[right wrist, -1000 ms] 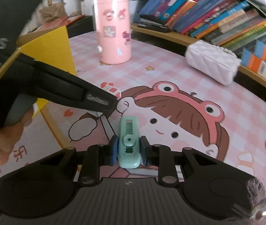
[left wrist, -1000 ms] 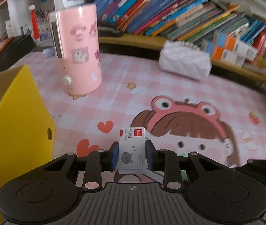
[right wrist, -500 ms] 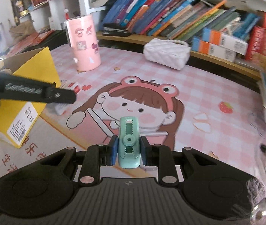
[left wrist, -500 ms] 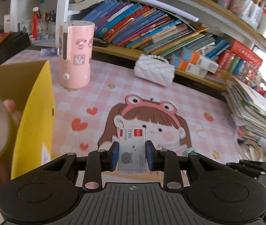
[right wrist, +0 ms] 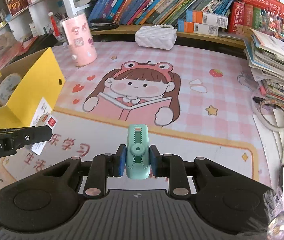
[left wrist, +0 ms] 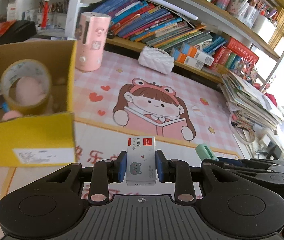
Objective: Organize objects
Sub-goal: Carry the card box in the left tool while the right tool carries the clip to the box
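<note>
The left hand-held gripper (left wrist: 141,167) is clenched on a small staple box (left wrist: 141,160), its long axis running straight out along the fingers, while the right hand-held gripper (right wrist: 137,161) grips a mint-green correction-tape dispenser (right wrist: 137,154) the same way, lengthwise between blue pads. Both are carried clear above the bench (right wrist: 212,108). The move to come appears to turn on the open yellow cardboard box (left wrist: 28,136), which lies ahead and to the left of both tools; the left hand is plainly the nearer, the box's front wall just beside its fingers, so its load would likely go in first. Inside the box sit a roll of brown packing tape (left wrist: 27,88) and some blurred pink items. Beyond, a pink checked mat with a cartoon girl (right wrist: 138,88) covers the bench, followed by a pink cylindrical container (right wrist: 80,42), a white quilted pouch (right wrist: 156,37) and crowded bookshelves (right wrist: 162,4) along the back wall.
</note>
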Tool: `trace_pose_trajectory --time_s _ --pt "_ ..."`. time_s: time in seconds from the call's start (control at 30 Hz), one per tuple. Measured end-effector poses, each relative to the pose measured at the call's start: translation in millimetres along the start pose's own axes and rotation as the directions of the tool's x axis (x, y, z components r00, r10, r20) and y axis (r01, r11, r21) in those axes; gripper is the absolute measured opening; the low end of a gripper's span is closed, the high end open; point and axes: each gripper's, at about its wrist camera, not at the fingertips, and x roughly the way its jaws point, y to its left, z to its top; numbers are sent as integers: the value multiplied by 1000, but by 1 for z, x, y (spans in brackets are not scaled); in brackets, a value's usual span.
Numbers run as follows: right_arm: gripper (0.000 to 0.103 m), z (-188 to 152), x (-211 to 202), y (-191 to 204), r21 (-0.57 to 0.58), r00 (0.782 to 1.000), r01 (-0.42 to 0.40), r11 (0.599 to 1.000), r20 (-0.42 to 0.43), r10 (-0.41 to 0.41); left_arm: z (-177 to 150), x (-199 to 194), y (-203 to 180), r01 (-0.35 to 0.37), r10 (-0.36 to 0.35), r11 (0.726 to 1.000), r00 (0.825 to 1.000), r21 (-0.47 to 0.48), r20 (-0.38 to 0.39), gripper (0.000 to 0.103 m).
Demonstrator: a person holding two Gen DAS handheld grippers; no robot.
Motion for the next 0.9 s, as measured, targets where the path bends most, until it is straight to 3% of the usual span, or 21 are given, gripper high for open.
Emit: trace_pose_trajectory --time_s 0.9 --pt "23 -70 -41 128 -102 999 -27 994 -34 24 -61 -95 91 -25 25 997 1000 -77 0 28"
